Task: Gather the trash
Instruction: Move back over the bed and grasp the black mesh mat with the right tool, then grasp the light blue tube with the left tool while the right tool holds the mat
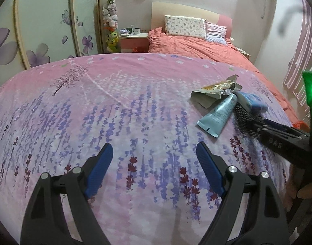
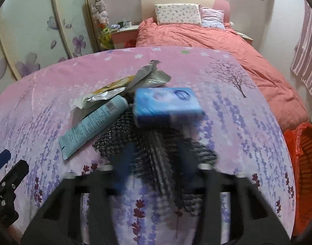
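nearest, in the left wrist view: left gripper [image 1: 154,153] hovering over the lavender-print bedspread [image 1: 115,112], blue pads wide apart, nothing between them. off to its right, the trash cluster. in the right wrist view: right gripper [image 2: 156,159] blurred, jaws set either side of a black mesh item [image 2: 119,130]; closed on it or not, cannot tell through the blur. judged step: reaching in on the first pick, nothing collected yet. lying across the mesh, a pale blue tube [image 2: 94,122], crimped end nearest; beside it and partly on top, a blue packet [image 2: 166,102]. just behind, touching both, a crumpled foil wrapper [image 2: 123,87]. further right, beside the bed, an orange basket [image 2: 304,163] with a red liner, likely the bin. next move calls for a firm clamp on one item without dragging the rest, then a lift clear and a swing right to the basket. farthest: coral duvet [image 2: 196,38], pillows, headboard.
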Demonstrator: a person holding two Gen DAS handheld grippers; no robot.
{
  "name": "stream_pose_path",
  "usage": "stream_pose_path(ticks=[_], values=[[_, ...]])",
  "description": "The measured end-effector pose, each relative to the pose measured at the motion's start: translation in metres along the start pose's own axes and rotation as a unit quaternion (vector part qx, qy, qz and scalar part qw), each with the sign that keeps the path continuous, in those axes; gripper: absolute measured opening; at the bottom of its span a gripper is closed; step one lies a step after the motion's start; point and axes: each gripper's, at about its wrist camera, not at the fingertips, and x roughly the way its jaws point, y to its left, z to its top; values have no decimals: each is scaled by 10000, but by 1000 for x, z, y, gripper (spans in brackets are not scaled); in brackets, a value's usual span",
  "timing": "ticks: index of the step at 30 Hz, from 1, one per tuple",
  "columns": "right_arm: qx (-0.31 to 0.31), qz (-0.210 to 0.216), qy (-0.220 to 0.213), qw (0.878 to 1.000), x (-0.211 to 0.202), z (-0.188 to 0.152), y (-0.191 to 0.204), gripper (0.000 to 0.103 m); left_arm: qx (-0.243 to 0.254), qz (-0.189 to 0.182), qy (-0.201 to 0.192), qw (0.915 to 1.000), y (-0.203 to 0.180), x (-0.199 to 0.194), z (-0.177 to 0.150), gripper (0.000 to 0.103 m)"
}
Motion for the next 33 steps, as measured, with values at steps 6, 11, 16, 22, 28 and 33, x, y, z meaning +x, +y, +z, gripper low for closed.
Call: stream_pose_path(ticks=[6,11,16,22,28,33], values=[[-155,230,6,9996,-18,-19,-21,6,72,-143,31,9999,-20,8,6,82],[-267,-170,-24,9995,-36,-39,-44,6,380,-293,72,9988,-55,25,18,82],[-36,-60,-3,10000,-37,-41,-59,6,711,-248,250,9968,-88,52,32,82],[-83,-112,3,9999,-35,-40,-53,6,972,-289,512,9935,-111,80,46,64],[43,48,8,10000,-34,-39,-61,6,1120,-421,483,9916,-115,71,38,34],[166,125,1,9998,-38,-45,-66,6,1071,-462,473,9920,-99,46,11,33]])
